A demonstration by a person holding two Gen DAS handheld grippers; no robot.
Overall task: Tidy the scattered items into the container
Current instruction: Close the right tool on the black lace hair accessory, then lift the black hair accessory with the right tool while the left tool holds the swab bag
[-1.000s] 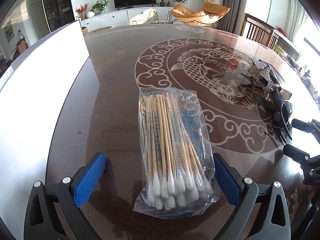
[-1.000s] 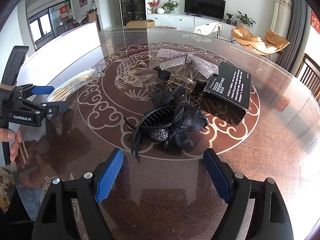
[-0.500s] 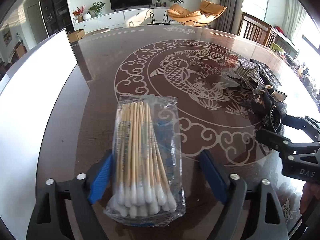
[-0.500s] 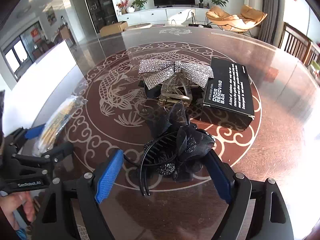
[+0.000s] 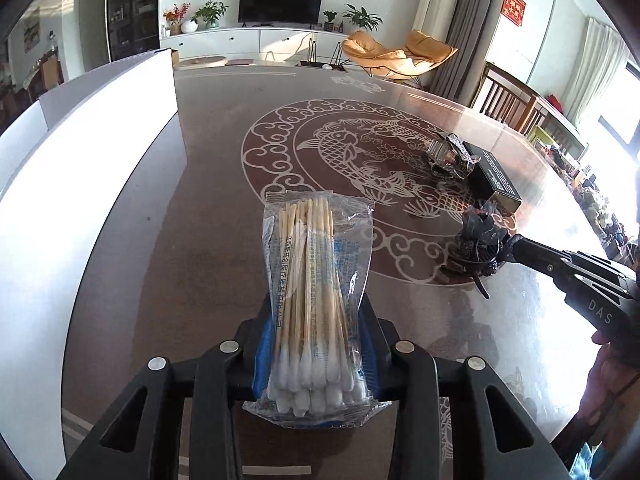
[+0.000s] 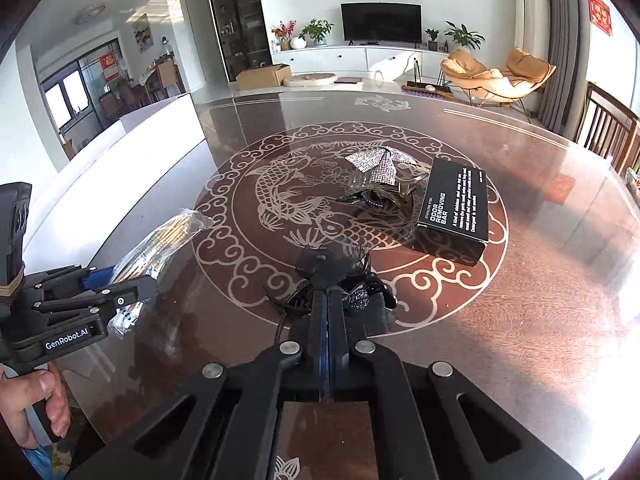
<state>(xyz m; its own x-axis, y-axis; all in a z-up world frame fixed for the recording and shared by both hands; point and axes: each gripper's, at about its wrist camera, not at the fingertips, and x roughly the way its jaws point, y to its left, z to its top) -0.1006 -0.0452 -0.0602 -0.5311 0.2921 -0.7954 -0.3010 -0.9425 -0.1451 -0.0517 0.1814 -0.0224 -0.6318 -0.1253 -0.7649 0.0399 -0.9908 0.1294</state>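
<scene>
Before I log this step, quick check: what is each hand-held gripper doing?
Left hand-held gripper: jaws closing on the bag of cotton swabs, pads pressing it.
Right hand-held gripper: shut on the black hair clip.

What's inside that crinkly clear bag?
The bag holds cotton swabs with wooden sticks and white tips. The left gripper squeezes its sides, so the swabs underneath are hidden.
</scene>
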